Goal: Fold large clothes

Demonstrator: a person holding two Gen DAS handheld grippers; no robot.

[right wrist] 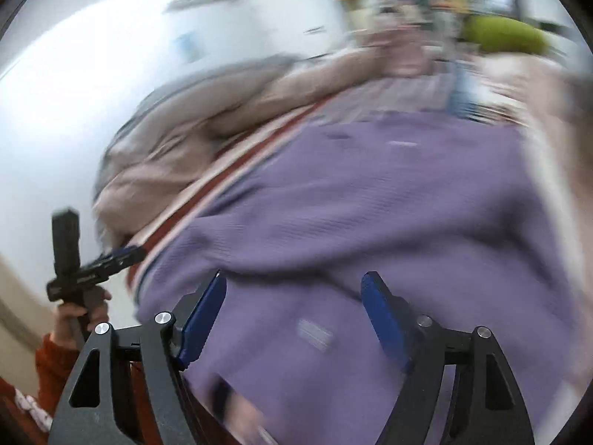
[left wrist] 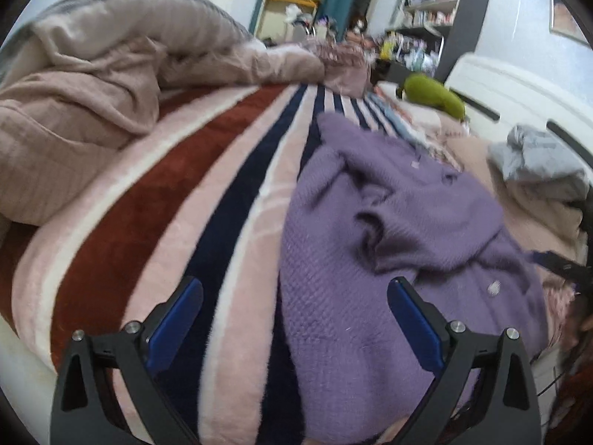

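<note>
1. While both our grippers hover spread wide and empty, the purple sweater [left wrist: 400, 222] lies rumpled on the striped blanket [left wrist: 207, 193] covering the bed.
2. Our left gripper [left wrist: 294, 319] straddles the sweater's left edge; our right gripper [right wrist: 294, 319] hangs over its middle.
3. Cluttered shelves [left wrist: 430, 7] hold items too blurred to name.
4. No writing is readable to us.

Left gripper [left wrist: 294, 296]: black frame, blue pads, jaws spread wide, nothing between.
Right gripper [right wrist: 294, 289]: same build, jaws apart, nothing held.
</note>
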